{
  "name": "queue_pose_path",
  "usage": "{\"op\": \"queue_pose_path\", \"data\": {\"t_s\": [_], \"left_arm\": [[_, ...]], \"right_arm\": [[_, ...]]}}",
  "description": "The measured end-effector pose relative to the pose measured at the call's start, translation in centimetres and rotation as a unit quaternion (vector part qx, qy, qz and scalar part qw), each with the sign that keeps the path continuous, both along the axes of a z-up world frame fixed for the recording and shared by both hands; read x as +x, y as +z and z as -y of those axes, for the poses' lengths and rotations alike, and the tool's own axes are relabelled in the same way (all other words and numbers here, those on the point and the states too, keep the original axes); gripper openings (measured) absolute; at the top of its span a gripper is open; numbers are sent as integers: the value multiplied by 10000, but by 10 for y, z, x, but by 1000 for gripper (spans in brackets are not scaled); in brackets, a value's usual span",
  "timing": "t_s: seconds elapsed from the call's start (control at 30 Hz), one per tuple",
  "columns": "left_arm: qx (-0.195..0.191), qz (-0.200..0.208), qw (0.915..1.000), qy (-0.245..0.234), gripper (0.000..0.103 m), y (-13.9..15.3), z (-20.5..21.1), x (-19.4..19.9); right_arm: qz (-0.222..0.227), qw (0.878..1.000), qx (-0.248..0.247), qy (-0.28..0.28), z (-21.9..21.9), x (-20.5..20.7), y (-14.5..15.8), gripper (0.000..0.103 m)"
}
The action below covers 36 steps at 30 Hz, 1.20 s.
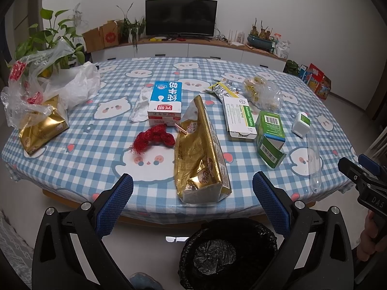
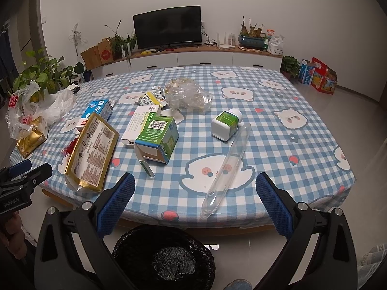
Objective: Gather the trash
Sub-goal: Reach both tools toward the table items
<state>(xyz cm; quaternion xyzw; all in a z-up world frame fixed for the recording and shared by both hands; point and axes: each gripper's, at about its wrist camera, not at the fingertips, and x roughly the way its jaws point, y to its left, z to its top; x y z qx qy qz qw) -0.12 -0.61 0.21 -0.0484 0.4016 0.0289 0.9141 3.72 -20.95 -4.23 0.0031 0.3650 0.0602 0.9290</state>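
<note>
Nearest, on the floor below the table edge, a bin lined with a black bag (image 1: 227, 253) sits under both grippers. The left gripper (image 1: 192, 188) has its blue-padded fingers (image 1: 113, 203) spread wide, holding and touching nothing. The right gripper (image 2: 195, 188) is likewise wide open and empty, hovering at the near edge of the table with its blue checked cloth (image 2: 302, 145).

Just beyond the left gripper's gap lies a long gold wrapper (image 1: 202, 157), its near end at the table edge. Left of it is a clump of red netting (image 1: 154, 139), and behind that a blue and white milk carton (image 1: 165, 104).

Ahead of the right gripper, a clear plastic tube (image 2: 227, 166) lies slanting between the fingers' line of view. Beyond it lies a white bottle with a green label (image 2: 226, 123); to the left is an open green box (image 2: 157, 137), then a flat white tablet box (image 2: 141, 123). Farther back sits a crumpled clear bag (image 2: 188, 95), and plastic bags (image 1: 48, 84) heap at the far left
</note>
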Motion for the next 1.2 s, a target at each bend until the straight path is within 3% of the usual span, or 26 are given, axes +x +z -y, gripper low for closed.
{"op": "queue_pose_path", "data": {"t_s": [1.2], "left_arm": [[108, 1, 9999, -48, 97, 7, 6, -4]], "right_arm": [[31, 9999, 111, 54, 2, -3, 5, 95]]}}
